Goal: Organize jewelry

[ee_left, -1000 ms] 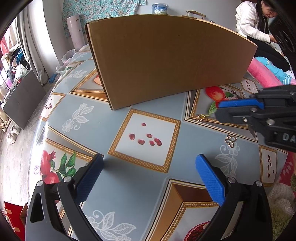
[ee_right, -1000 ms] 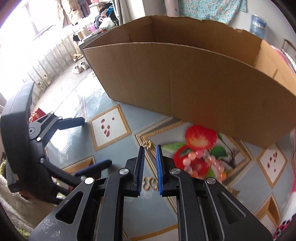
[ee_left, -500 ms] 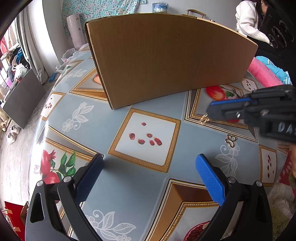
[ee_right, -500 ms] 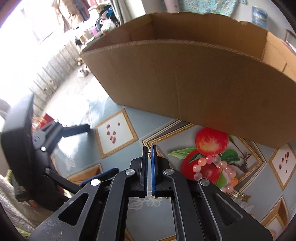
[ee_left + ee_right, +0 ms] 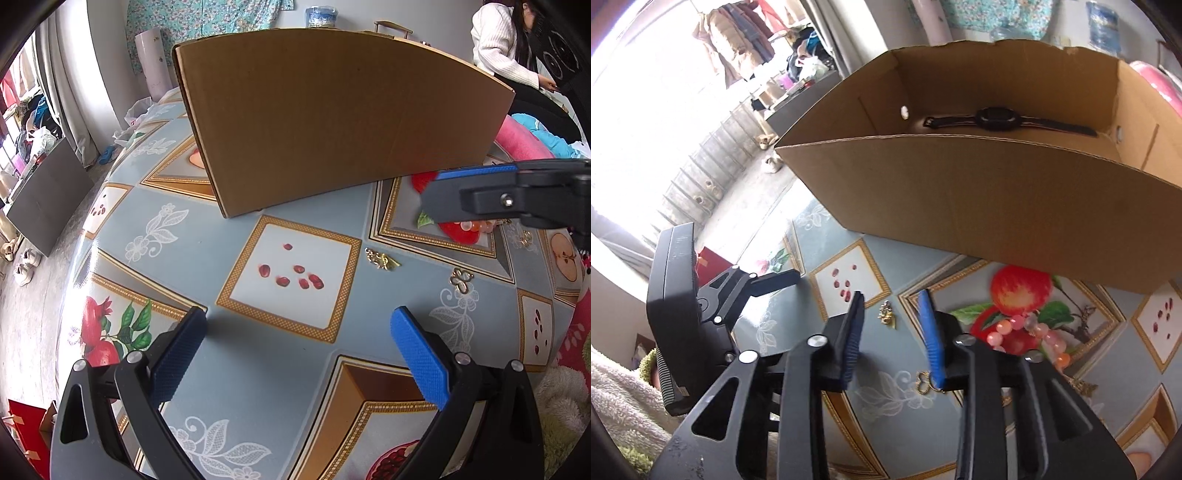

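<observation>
A small gold charm [image 5: 382, 260] lies on the patterned tablecloth in front of the open cardboard box [image 5: 332, 118]. My right gripper [image 5: 891, 301] hovers above it with its jaws opening. The charm [image 5: 886, 313] shows in the gap between them, untouched and down on the cloth. To the right lies a pink bead bracelet [image 5: 1027, 332], and a gold clasp [image 5: 923, 382] sits near the right finger. A black watch [image 5: 997, 118] rests inside the box [image 5: 960, 206]. My left gripper [image 5: 295, 325] stands open and empty, low over the cloth nearer me.
Another small gold piece [image 5: 1082, 386] lies right of the bracelet. The box's tall near wall blocks the far side of the table. A person in a white sweater [image 5: 498, 55] sits behind at the right, near a pink roll [image 5: 517, 140]. The table edge drops off at the left.
The right gripper shut on the gold charm, rose a little and rolled, then opened. The charm now lies free on the cloth, slightly left of where it was. The left gripper kept still.
</observation>
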{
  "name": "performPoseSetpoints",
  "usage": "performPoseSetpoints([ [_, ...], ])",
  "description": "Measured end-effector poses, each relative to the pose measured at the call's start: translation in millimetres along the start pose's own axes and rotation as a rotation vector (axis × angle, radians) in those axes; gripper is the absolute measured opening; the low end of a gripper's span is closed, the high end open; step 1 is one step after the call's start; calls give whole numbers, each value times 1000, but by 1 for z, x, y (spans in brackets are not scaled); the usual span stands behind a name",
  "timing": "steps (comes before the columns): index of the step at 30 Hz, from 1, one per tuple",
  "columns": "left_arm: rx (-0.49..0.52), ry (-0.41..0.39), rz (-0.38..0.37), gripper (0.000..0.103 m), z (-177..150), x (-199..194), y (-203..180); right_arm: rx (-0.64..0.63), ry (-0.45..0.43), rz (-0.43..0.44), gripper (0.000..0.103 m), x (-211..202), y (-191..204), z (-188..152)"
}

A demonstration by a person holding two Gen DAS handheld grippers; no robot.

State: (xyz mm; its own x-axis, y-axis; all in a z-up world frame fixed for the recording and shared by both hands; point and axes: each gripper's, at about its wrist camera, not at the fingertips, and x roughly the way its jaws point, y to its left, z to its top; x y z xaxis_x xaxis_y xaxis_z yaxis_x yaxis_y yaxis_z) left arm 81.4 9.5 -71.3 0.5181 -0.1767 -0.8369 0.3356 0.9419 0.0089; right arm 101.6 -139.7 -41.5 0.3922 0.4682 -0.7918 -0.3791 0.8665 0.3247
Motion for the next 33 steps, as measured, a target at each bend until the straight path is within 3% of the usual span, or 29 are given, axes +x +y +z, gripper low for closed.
performPoseSetpoints([
  [11,8,-5,-15,98,-3,-5,0,-5,-4,-122,34,-23,-10,-36],
  [19,24,-78,-61,95,-1,-22,-8,-15,9,-163,34,-25,-13,-62],
  [21,26,-90,-82,90,3,-24,-11,-24,0,-176,34,-27,-12,-64],
  [24,34,-104,-107,81,9,-23,-16,-27,-12,-183,42,-29,-14,-68],
  [31,54,-76,-157,60,22,-9,-27,-14,-33,-168,43,-36,-20,-77],
  [33,54,-69,-161,50,25,-6,-29,-9,-39,-163,43,-39,-22,-79],
])
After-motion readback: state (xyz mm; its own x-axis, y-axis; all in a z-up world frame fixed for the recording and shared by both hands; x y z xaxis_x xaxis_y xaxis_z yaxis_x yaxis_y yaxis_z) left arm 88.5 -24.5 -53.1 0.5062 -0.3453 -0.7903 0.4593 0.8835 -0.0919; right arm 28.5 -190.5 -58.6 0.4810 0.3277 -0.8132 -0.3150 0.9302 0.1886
